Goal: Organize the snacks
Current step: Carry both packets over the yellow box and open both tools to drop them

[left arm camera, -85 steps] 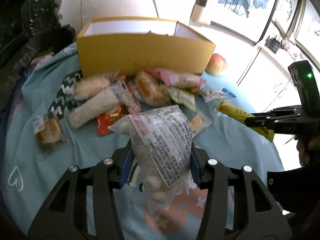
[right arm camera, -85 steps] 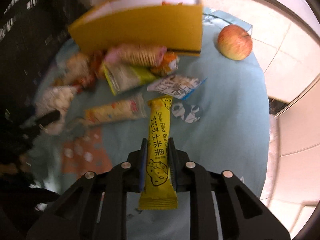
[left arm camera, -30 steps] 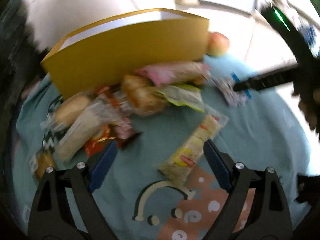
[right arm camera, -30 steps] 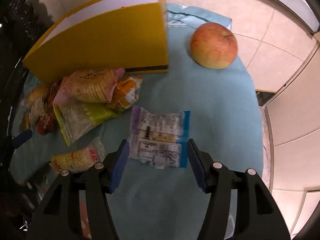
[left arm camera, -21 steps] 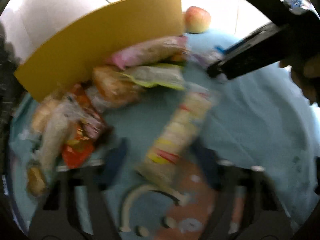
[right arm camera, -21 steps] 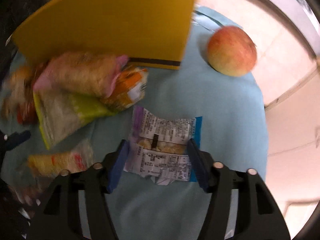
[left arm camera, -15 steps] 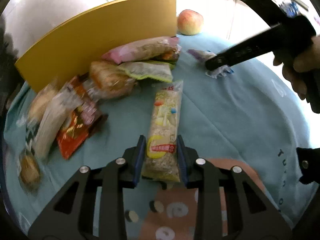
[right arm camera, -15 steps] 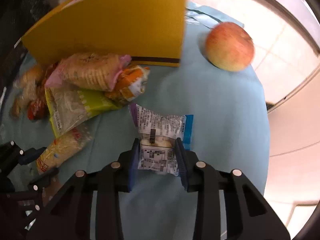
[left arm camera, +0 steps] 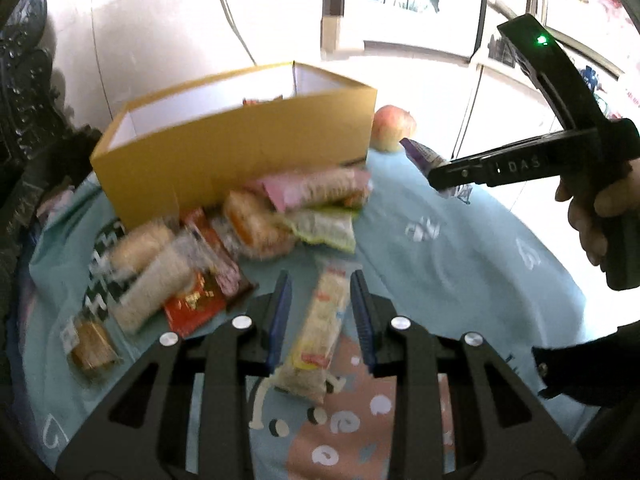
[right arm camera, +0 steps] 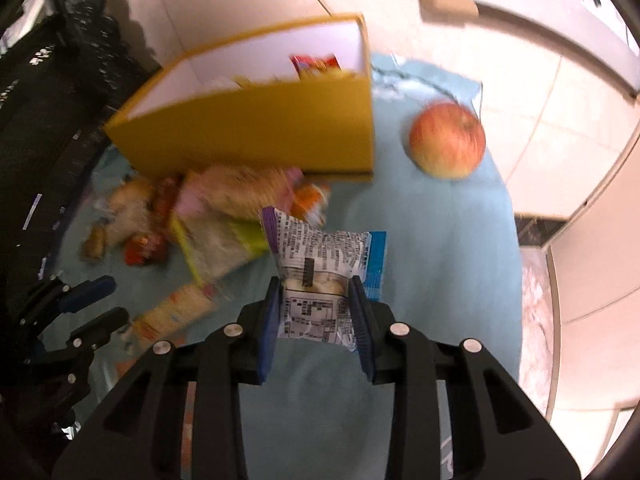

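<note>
A yellow cardboard box (left arm camera: 240,152) stands at the back of the teal cloth, with a few snacks inside (right arm camera: 316,66). My left gripper (left arm camera: 322,316) is shut on a long yellow-white cracker packet (left arm camera: 320,328), lifted off the cloth. My right gripper (right arm camera: 316,312) is shut on a white, purple and blue snack packet (right arm camera: 320,272), held above the cloth; it also shows in the left wrist view (left arm camera: 424,156). A pile of loose snack packets (left arm camera: 256,220) lies in front of the box.
A red apple (right arm camera: 448,146) lies on the cloth right of the box. The teal cloth (right arm camera: 440,264) covers the table and ends at a tiled floor on the right. Dark furniture (right arm camera: 48,80) stands to the left.
Both grippers have closed on their packets and lifted them off the cloth. The box now sits closer and its open top shows.
</note>
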A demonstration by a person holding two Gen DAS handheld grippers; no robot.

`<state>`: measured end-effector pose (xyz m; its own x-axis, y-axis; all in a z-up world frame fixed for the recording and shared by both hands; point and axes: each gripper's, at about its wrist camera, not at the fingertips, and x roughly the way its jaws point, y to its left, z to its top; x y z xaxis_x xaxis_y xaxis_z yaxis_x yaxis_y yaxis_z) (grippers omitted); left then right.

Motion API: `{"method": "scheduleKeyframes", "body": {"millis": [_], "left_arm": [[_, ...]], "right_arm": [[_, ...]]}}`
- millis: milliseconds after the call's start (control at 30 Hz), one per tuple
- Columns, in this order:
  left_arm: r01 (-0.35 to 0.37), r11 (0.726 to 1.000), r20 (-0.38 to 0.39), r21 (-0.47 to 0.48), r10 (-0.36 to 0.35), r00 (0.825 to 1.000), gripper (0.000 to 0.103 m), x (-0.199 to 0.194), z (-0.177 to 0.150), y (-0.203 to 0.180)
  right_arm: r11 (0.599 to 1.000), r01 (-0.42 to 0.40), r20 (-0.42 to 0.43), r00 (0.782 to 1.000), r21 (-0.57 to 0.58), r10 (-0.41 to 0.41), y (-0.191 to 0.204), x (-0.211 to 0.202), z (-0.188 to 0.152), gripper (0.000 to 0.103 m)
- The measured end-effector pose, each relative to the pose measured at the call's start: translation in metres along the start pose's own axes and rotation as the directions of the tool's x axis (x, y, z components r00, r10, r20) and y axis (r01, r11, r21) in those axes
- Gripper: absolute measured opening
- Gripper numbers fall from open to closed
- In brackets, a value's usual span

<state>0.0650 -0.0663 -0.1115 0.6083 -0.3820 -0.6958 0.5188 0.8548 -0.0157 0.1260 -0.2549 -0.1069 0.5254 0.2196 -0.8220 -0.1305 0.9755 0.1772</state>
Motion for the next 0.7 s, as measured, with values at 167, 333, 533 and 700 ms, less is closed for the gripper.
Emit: {"method": "scheduleKeyframes", "body": {"millis": [167, 333, 533, 700], "left_arm": [[-0.020, 1.000, -0.126, -0.004, 0.020, 0.992, 0.030, 0.033, 0.000, 0.003], [-0.027, 0.999, -0.199, 0.035, 0.033, 0.979, 0.065, 0.070, -0.016, -0.003], [0.014, 0.999, -0.241, 0.040, -0.004, 0.971, 0.027, 0.077, -0.013, -0.007], [0.027, 1.000, -0.118, -0.002, -0.027, 0.993, 0.027, 0.036, 0.009, -0.003]], "right_arm": [[1.000, -0.004, 0.022, 1.000, 0.004, 0.004, 0.006, -0.016, 0.005, 0.034], [1.000, -0.006, -0.007, 1.000, 0.008, 0.006, 0.008, -0.011, -0.003, 0.034], [1.000, -0.006, -0.016, 1.000, -0.001, 0.006, 0.010, -0.009, -0.007, 0.034], [1.000, -0.015, 0.015, 1.000, -0.009, 0.015, 0.010, -0.021, -0.002, 0.034]]}}
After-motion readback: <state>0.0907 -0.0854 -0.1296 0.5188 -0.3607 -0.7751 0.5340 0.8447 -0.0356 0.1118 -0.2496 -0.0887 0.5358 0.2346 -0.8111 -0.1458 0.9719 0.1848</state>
